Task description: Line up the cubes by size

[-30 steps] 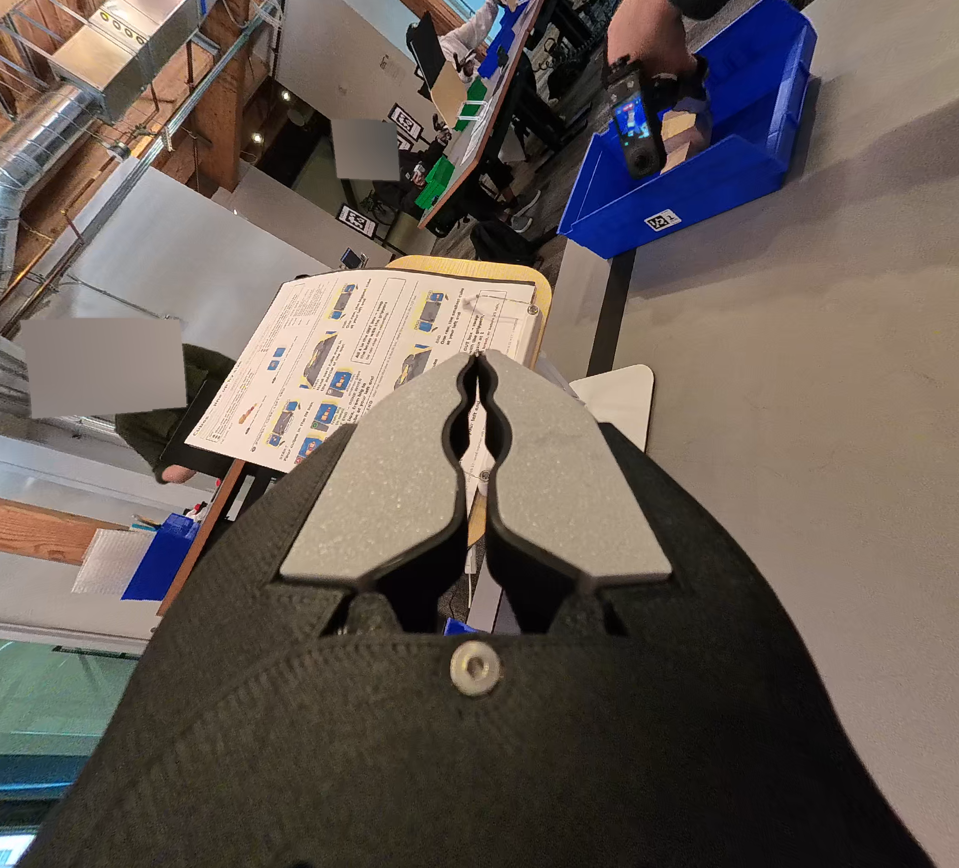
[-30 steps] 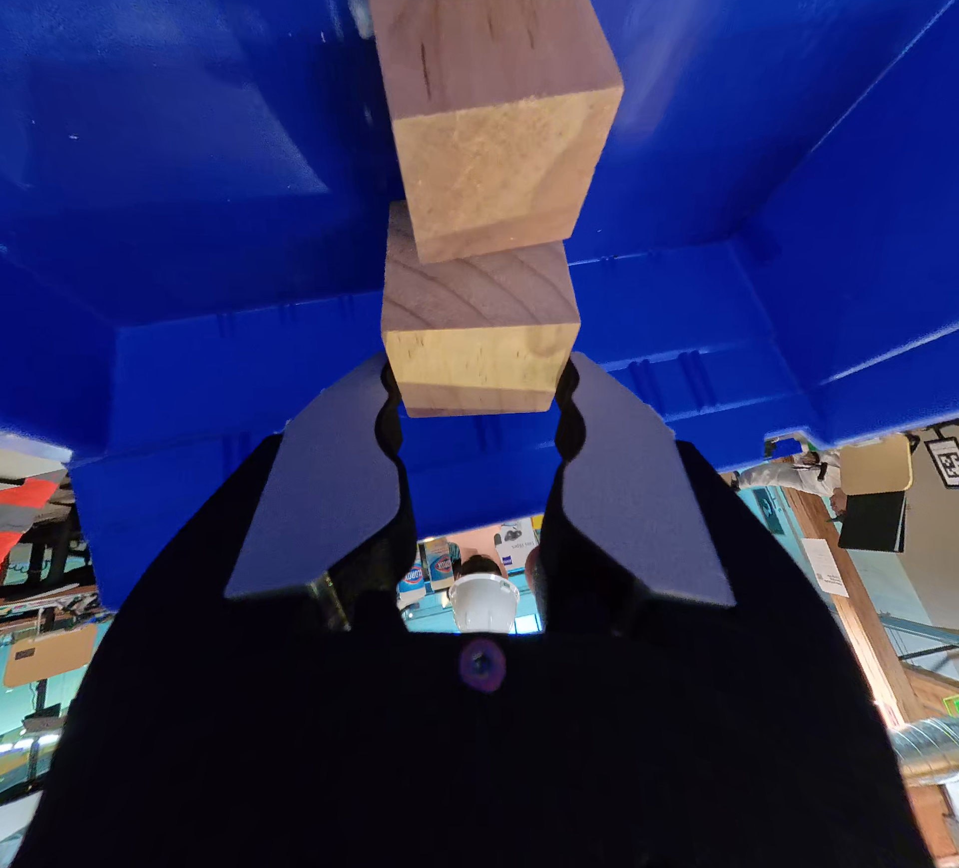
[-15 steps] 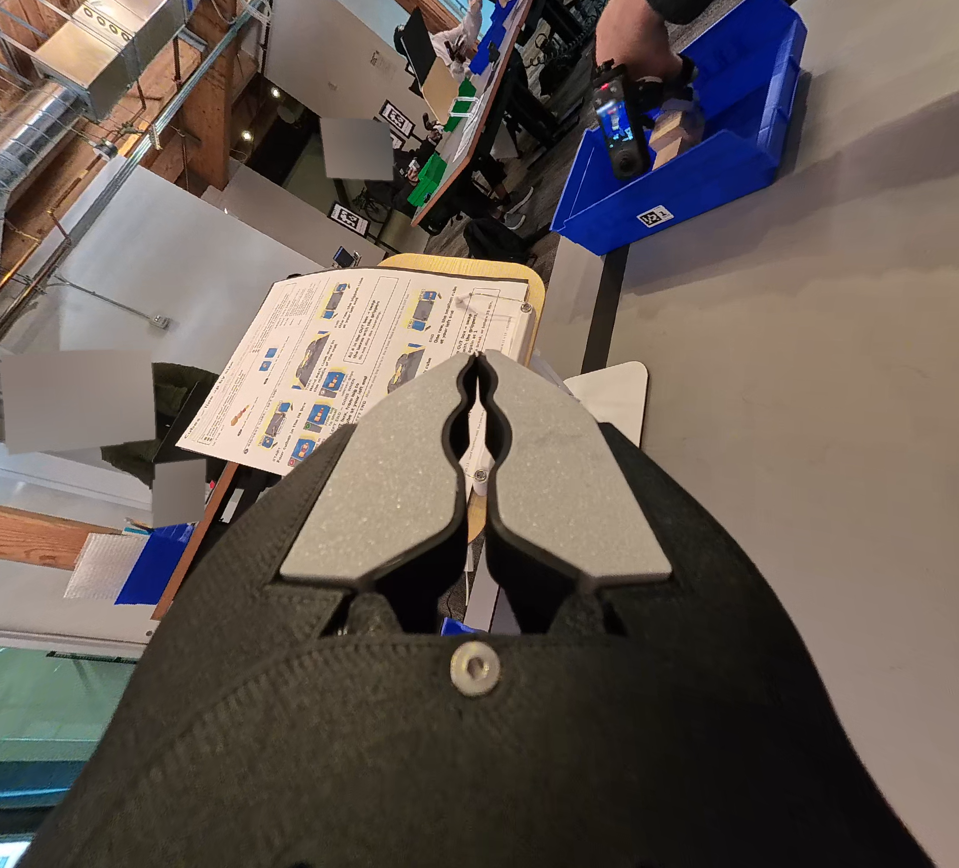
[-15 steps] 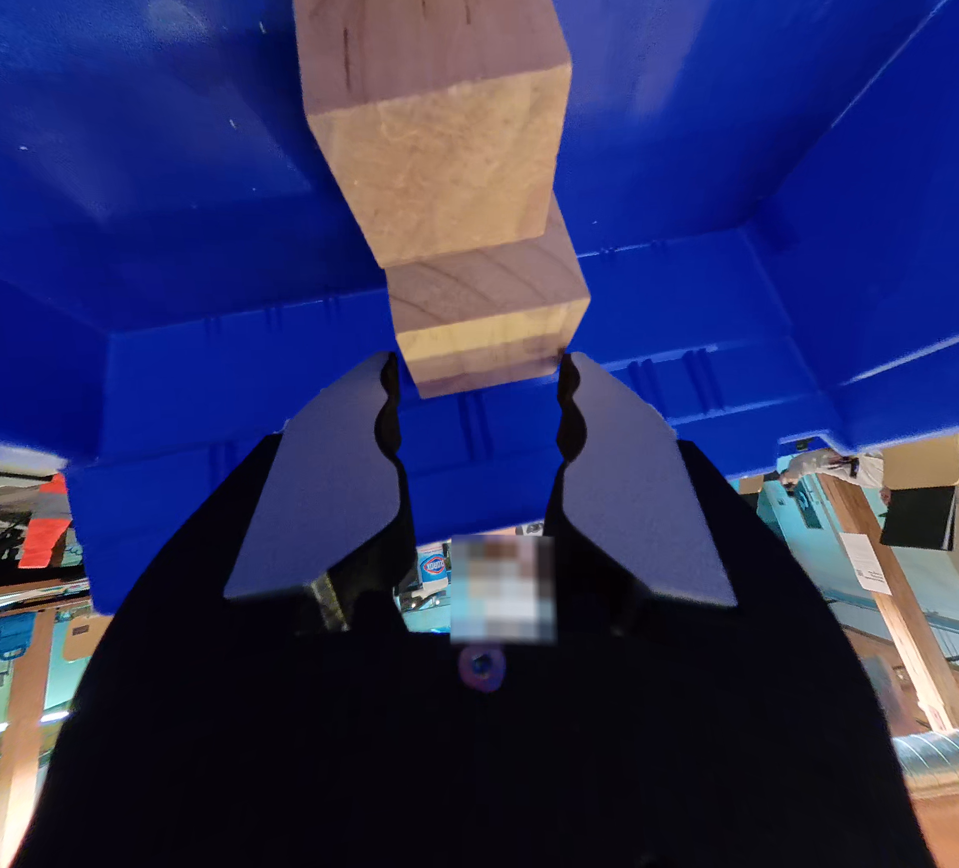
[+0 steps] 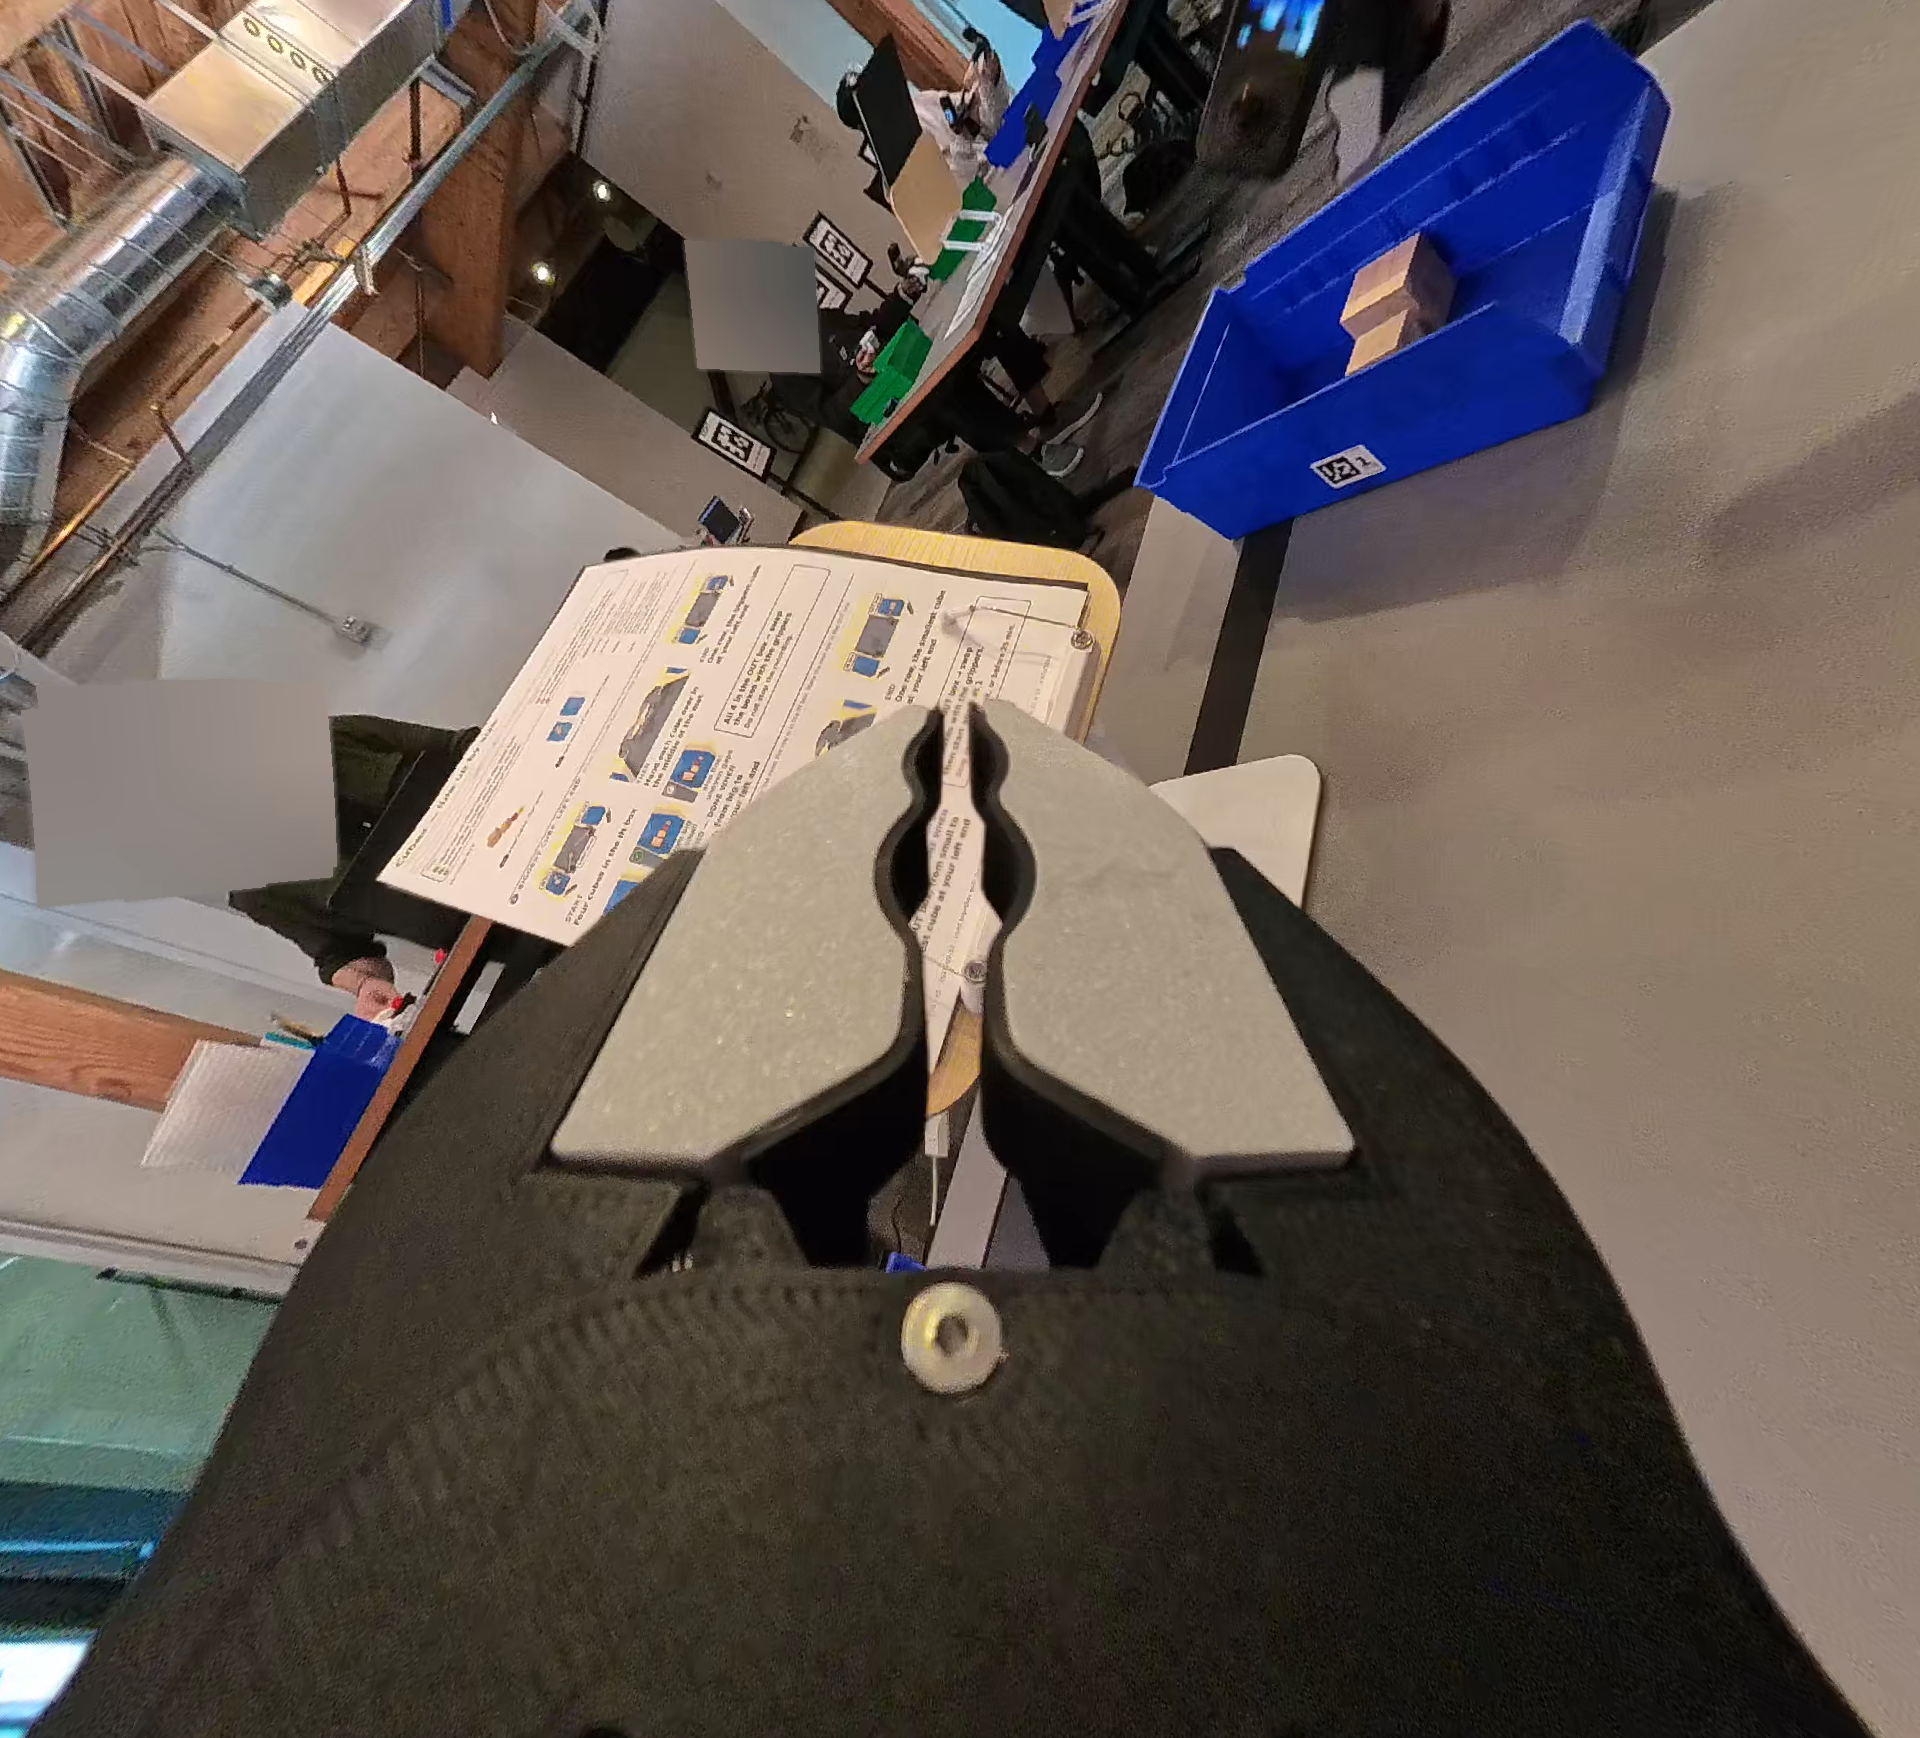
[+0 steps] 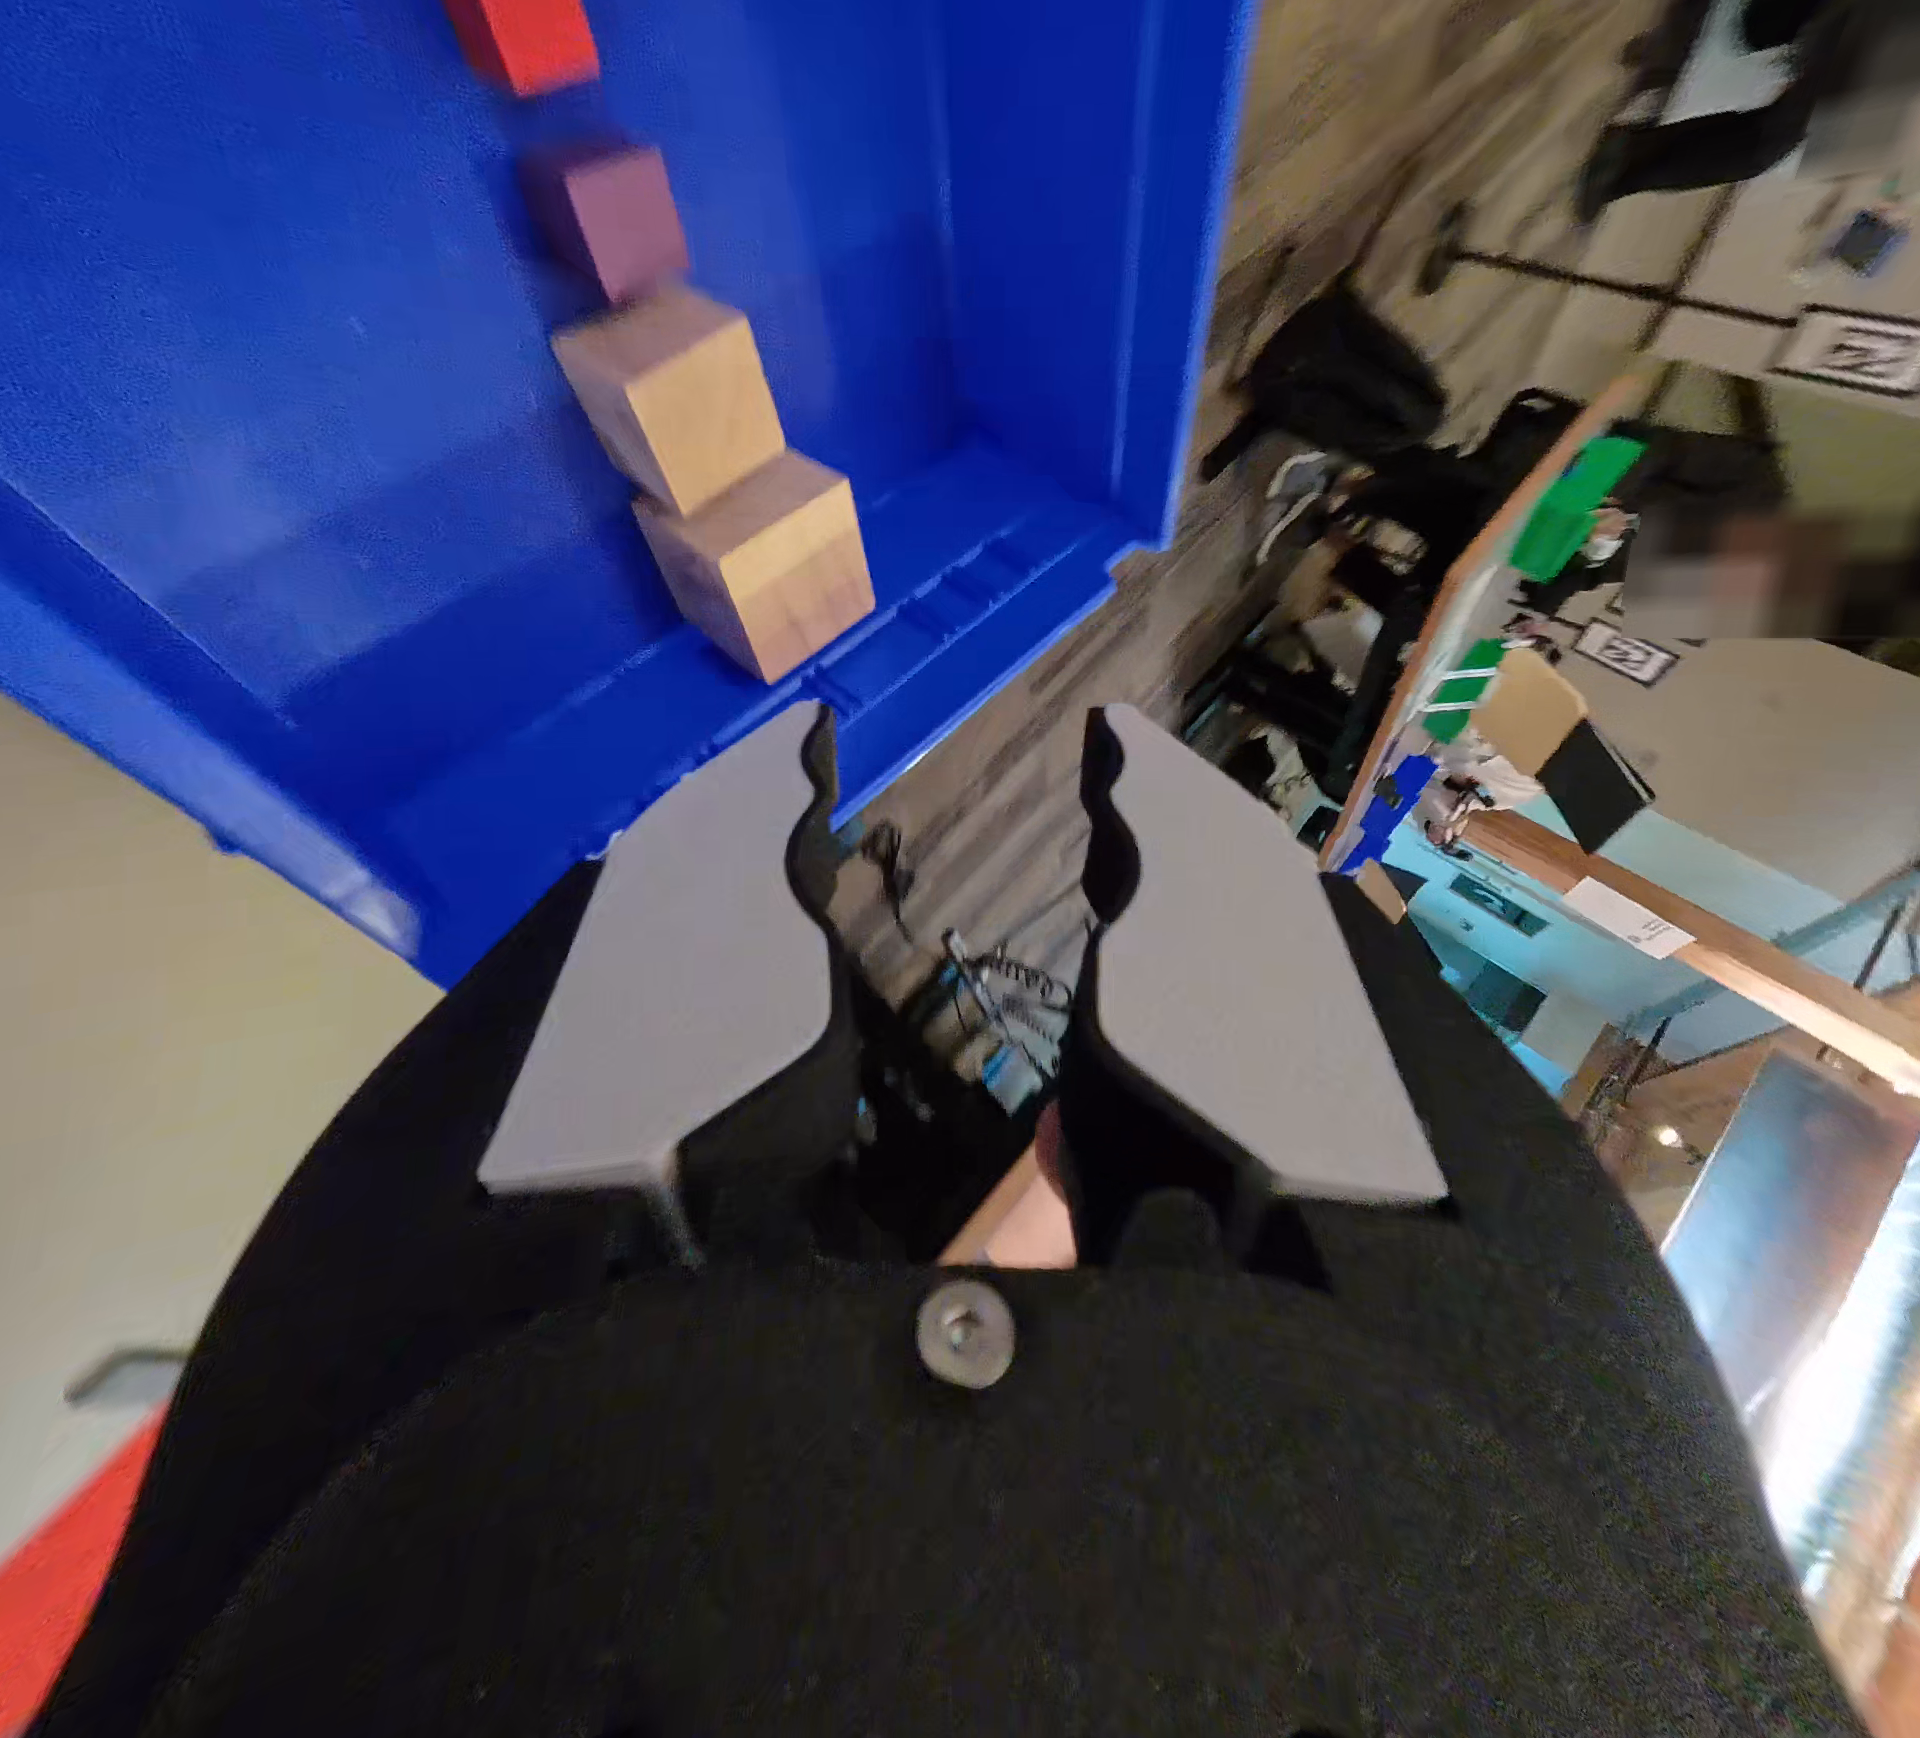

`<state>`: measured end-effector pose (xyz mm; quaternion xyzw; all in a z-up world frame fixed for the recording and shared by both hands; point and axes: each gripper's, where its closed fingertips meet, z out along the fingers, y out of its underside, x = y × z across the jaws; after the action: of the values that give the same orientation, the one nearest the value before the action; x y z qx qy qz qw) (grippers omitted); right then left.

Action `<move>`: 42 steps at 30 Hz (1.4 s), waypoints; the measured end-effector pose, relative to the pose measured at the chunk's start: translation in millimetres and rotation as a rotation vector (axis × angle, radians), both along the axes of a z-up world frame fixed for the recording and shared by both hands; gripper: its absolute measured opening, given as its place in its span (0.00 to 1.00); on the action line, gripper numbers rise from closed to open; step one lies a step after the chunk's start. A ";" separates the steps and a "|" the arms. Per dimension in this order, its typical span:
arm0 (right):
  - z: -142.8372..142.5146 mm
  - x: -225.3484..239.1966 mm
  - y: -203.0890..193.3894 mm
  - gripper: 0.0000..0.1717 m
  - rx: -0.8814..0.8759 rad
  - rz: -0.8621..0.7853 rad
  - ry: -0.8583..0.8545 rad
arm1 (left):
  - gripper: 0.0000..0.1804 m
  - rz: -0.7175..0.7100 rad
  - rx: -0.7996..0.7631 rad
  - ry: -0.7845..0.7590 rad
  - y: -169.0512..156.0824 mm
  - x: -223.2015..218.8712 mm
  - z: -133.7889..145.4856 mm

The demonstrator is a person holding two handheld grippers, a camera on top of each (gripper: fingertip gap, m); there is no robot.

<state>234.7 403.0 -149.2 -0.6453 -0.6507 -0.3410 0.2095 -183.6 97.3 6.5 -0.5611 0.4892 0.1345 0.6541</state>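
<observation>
Grey table [image 5: 1558,857], tilted across the left wrist view, taking up the right of that picture. On it, toward the far edge, a blue bin [image 5: 1382,421], open at the top, with a small tag on its outer wall. Same bin [image 6: 312,338] filling the upper left of the right wrist view, seen from above and close.

Inside the bin, four cubes in one row along the floor. Nearest the low front wall, a plain wooden cube [image 6: 764,571], the biggest. Touching it, a second wooden cube [image 6: 675,395], slightly smaller. Next, just beside that, a purple cube [image 6: 613,223], smaller again. Last, a little apart from the purple one, a red cube [image 6: 520,5], blurred, looking about as big as the purple. From the left wrist view, only the two wooden cubes [image 5: 1392,306] visible, resting against each other in the bin.

Right tongs [image 6: 958,732] held over the bin's front corner, fingers spread wide, bare between them, clear of every cube.

Left tongs [image 5: 957,722] well apart from the bin, off the table's near edge, fingers almost together with just a thin slit between the tips, gripping nothing. Behind them, a printed sheet [image 5: 727,701] on a wooden board [image 5: 1039,550].
</observation>
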 end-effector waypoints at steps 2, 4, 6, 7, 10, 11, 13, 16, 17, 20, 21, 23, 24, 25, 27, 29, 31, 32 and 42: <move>12.8 -11.8 -26.6 0.25 0.083 0.016 0.098 | 0.05 0.015 -0.012 0.005 5.1 3.8 -4.0; 15.8 -30.6 -57.6 0.25 0.121 0.057 0.236 | 0.06 0.008 -0.037 -0.021 9.4 11.9 -8.9; 13.3 -55.8 -89.7 0.23 0.129 0.096 0.408 | 0.08 -0.035 -0.074 -0.084 12.4 25.6 -16.8; 8.4 -72.2 -106.7 0.22 0.115 0.121 0.492 | 0.09 -0.051 -0.092 -0.129 14.7 31.3 -21.9; -14.7 -128.9 -158.0 0.22 0.021 0.241 0.701 | 0.13 -0.064 -0.184 -0.236 23.6 43.2 -50.9; -21.9 -146.3 -170.2 0.22 -0.002 0.267 0.749 | 0.15 -0.041 -0.210 -0.251 27.9 43.1 -63.0; -29.4 -181.7 -184.6 0.20 -0.014 0.297 0.870 | 0.17 0.009 -0.238 -0.292 35.9 40.9 -85.6; -33.4 -236.0 -197.0 0.20 -0.043 0.333 1.076 | 0.22 0.074 -0.297 -0.402 45.4 38.3 -121.1; -35.7 -252.6 -199.0 0.21 -0.062 0.337 1.144 | 0.23 0.098 -0.300 -0.448 48.2 37.1 -131.4; -50.0 -292.7 -196.4 0.22 -0.127 0.308 1.307 | 0.26 0.168 -0.312 -0.593 57.1 34.3 -164.3; -59.2 -303.3 -194.8 0.23 -0.158 0.299 1.330 | 0.27 0.193 -0.305 -0.611 59.5 33.3 -176.2; -70.5 -315.3 -185.3 0.24 -0.144 0.276 1.383 | 0.28 0.259 -0.287 -0.642 64.2 28.5 -197.3; -76.0 -319.9 -182.5 0.25 -0.146 0.262 1.416 | 0.29 0.274 -0.297 -0.673 66.1 29.1 -204.1; -82.0 -323.8 -182.3 0.26 -0.155 0.251 1.442 | 0.30 0.263 -0.309 -0.690 67.5 33.5 -208.4; -87.8 -325.7 -182.9 0.25 -0.107 0.261 1.442 | 0.35 0.300 -0.303 -0.640 73.0 33.6 -218.6; -87.8 -327.9 -188.4 0.25 -0.067 0.332 1.394 | 0.37 0.327 -0.299 -0.583 78.4 33.1 -228.7; -86.0 -325.0 -188.2 0.25 -0.034 0.345 1.395 | 0.39 0.354 -0.303 -0.572 82.7 30.9 -234.9; -84.9 -324.1 -188.0 0.25 -0.034 0.346 1.404 | 0.41 0.359 -0.309 -0.572 84.1 30.9 -237.2; -87.2 -319.9 -183.7 0.28 -0.003 0.352 1.370 | 0.45 0.391 -0.318 -0.562 86.8 28.0 -244.0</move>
<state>-85.2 219.4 -236.4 -0.6002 -0.4677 0.1814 0.6230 -155.6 184.1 -237.5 -0.7535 0.1892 0.0202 0.6293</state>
